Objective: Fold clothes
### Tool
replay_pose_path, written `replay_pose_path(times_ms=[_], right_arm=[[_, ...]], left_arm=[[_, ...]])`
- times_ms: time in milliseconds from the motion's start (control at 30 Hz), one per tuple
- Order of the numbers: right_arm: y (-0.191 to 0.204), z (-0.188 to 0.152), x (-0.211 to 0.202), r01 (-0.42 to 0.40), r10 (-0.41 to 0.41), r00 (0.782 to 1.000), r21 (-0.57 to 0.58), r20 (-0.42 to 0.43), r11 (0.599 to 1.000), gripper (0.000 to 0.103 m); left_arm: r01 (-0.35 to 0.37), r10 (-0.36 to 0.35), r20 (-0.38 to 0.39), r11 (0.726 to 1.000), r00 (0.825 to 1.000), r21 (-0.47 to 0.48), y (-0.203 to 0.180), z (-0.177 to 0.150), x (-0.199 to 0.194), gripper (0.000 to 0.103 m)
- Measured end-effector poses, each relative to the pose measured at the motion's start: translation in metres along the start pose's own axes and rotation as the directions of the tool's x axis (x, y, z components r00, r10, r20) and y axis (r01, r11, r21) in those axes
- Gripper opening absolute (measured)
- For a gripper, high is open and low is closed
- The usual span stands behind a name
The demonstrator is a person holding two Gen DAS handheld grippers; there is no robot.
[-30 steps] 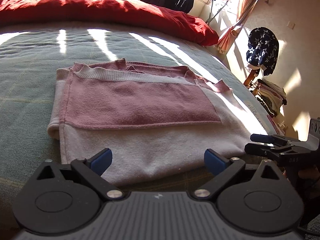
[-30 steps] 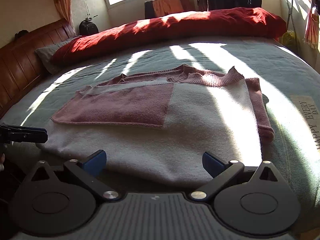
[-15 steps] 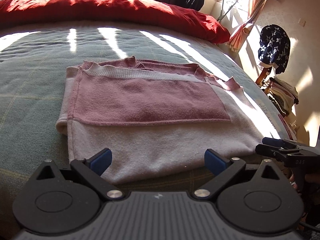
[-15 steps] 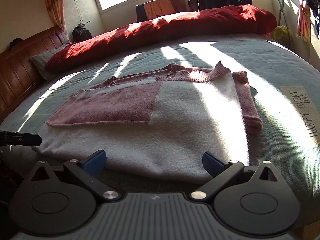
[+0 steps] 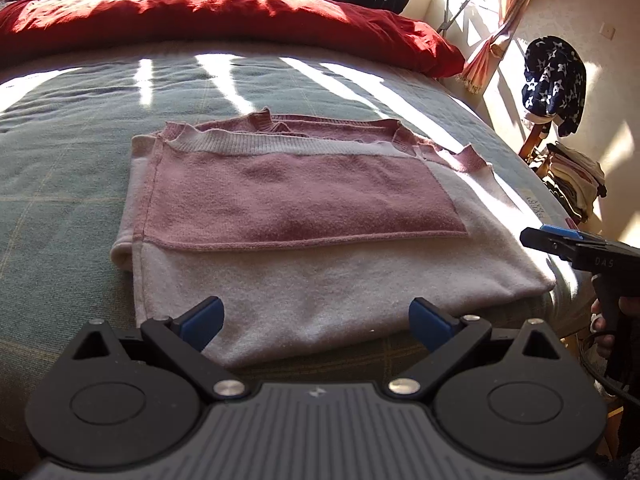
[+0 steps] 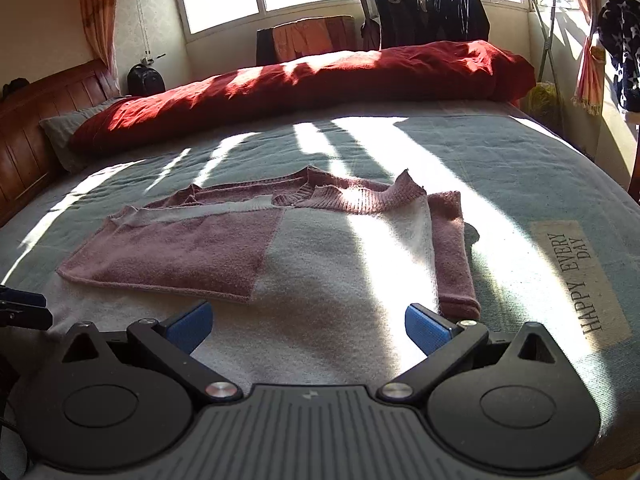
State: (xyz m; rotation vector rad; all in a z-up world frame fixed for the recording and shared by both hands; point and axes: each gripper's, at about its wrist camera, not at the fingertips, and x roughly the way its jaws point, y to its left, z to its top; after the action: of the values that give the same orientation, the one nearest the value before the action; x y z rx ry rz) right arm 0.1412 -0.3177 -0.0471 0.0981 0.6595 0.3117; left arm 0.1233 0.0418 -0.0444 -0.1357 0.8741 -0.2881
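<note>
Bed (image 5: 60, 184), grey-green cover, fills both views; sun stripes across it. Red duvet (image 6: 320, 80) bunched along the far side, wooden headboard (image 6: 24, 128) at one end. Clothes rack (image 6: 432, 4) with dark garments by the window.

Pink-and-white sweater (image 5: 304, 216) lies flat mid-bed, partly folded: pink sleeve panel laid across the pale body, ribbed collar toward the duvet.

Left gripper (image 5: 316, 316) hovers at the sweater's near hem, blue tips wide apart, nothing between them. Right gripper (image 6: 308, 326) likewise over the near edge, tips spread, empty.
</note>
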Motion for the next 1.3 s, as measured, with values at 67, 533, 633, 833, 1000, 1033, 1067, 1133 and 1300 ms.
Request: replay_pose_path(times_ms=[67,533,633,833,1000,1033,1067,1133,1300], right_arm=[[-0.006,0.011,0.011,-0.004,0.004,1.0,0.014,0.002,1.0,0.103],[-0.028,0.014,0.054,-0.024,0.031,0.998,0.129,-0.051,0.991,0.103],[-0.03,0.012,0.055,-0.034,0.041,0.998,0.135,-0.048,0.99,0.103],[-0.031,0.009,0.058,-0.037,0.044,0.998,0.133,-0.047,0.99,0.103],[-0.032,0.006,0.059,-0.039,0.046,0.998,0.154,-0.038,0.987,0.103],[-0.032,0.007,0.059,-0.037,0.044,0.998,0.153,-0.039,0.988,0.103],[-0.031,0.007,0.06,-0.034,0.041,0.998,0.148,-0.044,0.988,0.103],[-0.03,0.008,0.06,-0.025,0.033,0.998,0.14,-0.052,0.99,0.103],[-0.026,0.01,0.062,0.002,0.006,0.998,0.148,-0.058,0.989,0.103]], left_arm=[[-0.006,0.006,0.001,1.0,1.0,0.004,0.0,0.0,-0.001,0.099],[-0.072,0.072,-0.015,0.996,0.997,0.053,0.002,0.031,0.015,0.099],[-0.037,0.036,0.005,0.994,0.999,0.102,-0.009,0.05,0.03,0.099],[-0.013,0.015,-0.013,0.987,1.0,0.162,-0.024,0.081,0.081,0.099],[0.013,-0.008,-0.046,0.995,0.999,0.098,-0.013,0.08,0.114,0.102],[0.023,-0.02,-0.03,0.996,0.999,0.085,-0.01,0.077,0.114,0.102],[0.033,-0.032,-0.015,0.997,0.999,0.072,-0.007,0.074,0.113,0.102],[0.061,-0.06,-0.011,0.996,0.998,0.059,-0.001,0.071,0.11,0.102],[0.124,-0.123,-0.007,0.992,0.992,0.008,0.012,0.073,0.106,0.102]])
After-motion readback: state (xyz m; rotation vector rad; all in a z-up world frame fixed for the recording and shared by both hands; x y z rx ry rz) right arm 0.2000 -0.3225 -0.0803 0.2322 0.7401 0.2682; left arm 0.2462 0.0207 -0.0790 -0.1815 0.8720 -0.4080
